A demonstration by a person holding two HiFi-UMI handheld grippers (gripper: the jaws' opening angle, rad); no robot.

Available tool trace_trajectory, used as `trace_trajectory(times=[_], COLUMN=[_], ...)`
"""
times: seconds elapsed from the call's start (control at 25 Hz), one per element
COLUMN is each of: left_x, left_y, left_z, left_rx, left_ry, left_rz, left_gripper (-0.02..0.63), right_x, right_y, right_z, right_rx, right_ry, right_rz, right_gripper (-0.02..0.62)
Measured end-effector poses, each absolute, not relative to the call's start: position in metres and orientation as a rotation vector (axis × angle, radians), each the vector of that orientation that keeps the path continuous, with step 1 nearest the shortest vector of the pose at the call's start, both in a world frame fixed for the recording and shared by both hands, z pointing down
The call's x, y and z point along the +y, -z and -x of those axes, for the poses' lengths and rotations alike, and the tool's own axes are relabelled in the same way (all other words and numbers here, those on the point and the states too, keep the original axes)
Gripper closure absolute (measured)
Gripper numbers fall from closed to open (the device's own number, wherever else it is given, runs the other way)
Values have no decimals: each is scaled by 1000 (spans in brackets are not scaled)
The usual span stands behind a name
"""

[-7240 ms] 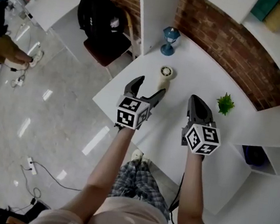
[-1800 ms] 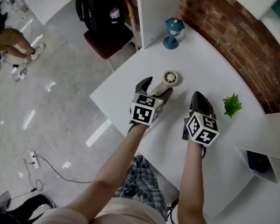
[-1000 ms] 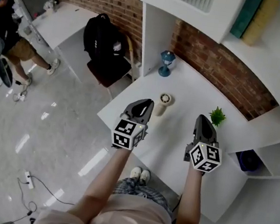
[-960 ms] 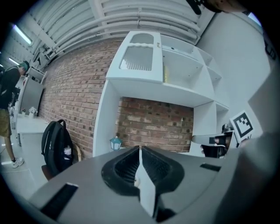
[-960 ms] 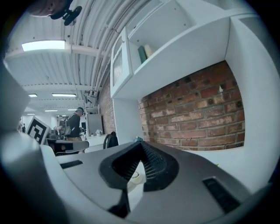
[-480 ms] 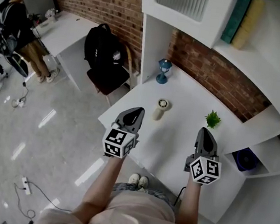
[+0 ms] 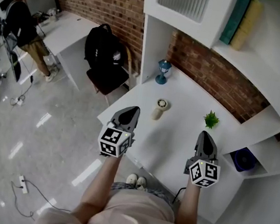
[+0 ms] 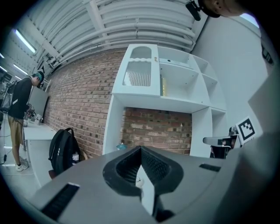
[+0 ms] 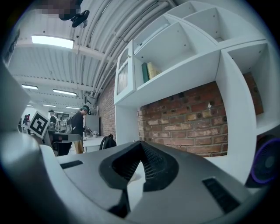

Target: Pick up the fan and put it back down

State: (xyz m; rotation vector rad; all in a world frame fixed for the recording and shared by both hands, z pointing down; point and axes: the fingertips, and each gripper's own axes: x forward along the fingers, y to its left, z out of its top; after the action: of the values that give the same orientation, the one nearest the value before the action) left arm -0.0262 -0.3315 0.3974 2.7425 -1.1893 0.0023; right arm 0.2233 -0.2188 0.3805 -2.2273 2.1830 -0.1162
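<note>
A small cream fan (image 7: 159,108) stands upright on the white table (image 7: 177,140), its round head facing up toward the camera. My left gripper (image 7: 131,111) hovers at the table's near left edge, short of the fan and apart from it, jaws shut on nothing. Farther right, my right gripper (image 7: 204,135) sits over the table's near side, also shut and empty. In the left gripper view the left gripper (image 8: 141,151) shows its jaws meeting at the tip. The right gripper view shows the right gripper (image 9: 141,146) closed the same way.
A blue lamp-like ornament (image 7: 161,71) stands at the table's back by the white shelf unit (image 7: 195,13). A little green plant (image 7: 211,119) sits right of the fan. A black backpack (image 7: 106,52) rests on a chair to the left. A person (image 7: 23,20) stands far left.
Both grippers have drawn back from the fan toward the person's body and spread slightly apart. The fan stays standing on the table where it was left.
</note>
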Motion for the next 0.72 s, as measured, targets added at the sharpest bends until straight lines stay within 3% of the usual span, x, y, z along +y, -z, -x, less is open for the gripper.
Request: trace_trajectory(times=[0.72], left_x=[-322], left_y=[-400], left_z=[24], left_rx=[-1170], left_ry=[14], left_rz=[-2725], left_gripper=[578], right_x=[-205], right_y=[-392], right_z=[-232], right_rx=[2170], right_ry=[164], right_rz=[2257], right_gripper=[580])
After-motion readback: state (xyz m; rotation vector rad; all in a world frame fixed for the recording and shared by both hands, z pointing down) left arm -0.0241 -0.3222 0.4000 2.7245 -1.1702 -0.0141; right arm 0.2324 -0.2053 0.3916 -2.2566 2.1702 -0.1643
